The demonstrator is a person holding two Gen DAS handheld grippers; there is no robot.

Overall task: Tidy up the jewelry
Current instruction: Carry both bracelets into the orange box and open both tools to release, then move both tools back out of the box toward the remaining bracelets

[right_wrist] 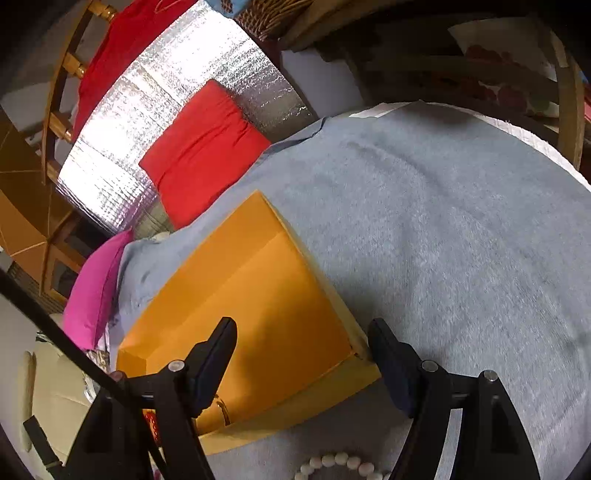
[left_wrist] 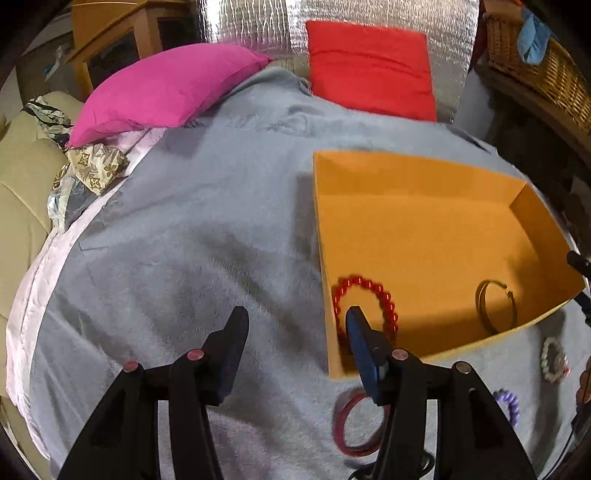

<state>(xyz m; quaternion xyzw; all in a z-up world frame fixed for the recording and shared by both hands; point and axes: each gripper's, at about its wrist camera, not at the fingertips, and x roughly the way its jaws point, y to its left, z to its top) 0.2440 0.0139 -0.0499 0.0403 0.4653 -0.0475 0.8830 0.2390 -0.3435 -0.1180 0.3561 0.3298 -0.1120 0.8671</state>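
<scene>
An open orange box (left_wrist: 424, 229) lies on a grey blanket (left_wrist: 192, 240). Inside it are a red bead bracelet (left_wrist: 369, 288) and a thin gold bangle (left_wrist: 496, 306). My left gripper (left_wrist: 295, 325) is open and empty, straddling the box's near left corner above the red bracelet. On the blanket in front of the box lie a red bangle (left_wrist: 354, 424), a white bead bracelet (left_wrist: 552, 363) and a purple bead bracelet (left_wrist: 509, 402). My right gripper (right_wrist: 303, 339) is open and empty over the box's (right_wrist: 251, 295) right corner. The white bead bracelet (right_wrist: 340, 465) lies just below it.
A pink pillow (left_wrist: 162, 88) and a red pillow (left_wrist: 369, 70) sit at the blanket's far edge against a silver foil sheet (left_wrist: 251, 26). Patterned cloths (left_wrist: 96, 166) lie at the left. A wicker basket (left_wrist: 546, 66) stands at the far right.
</scene>
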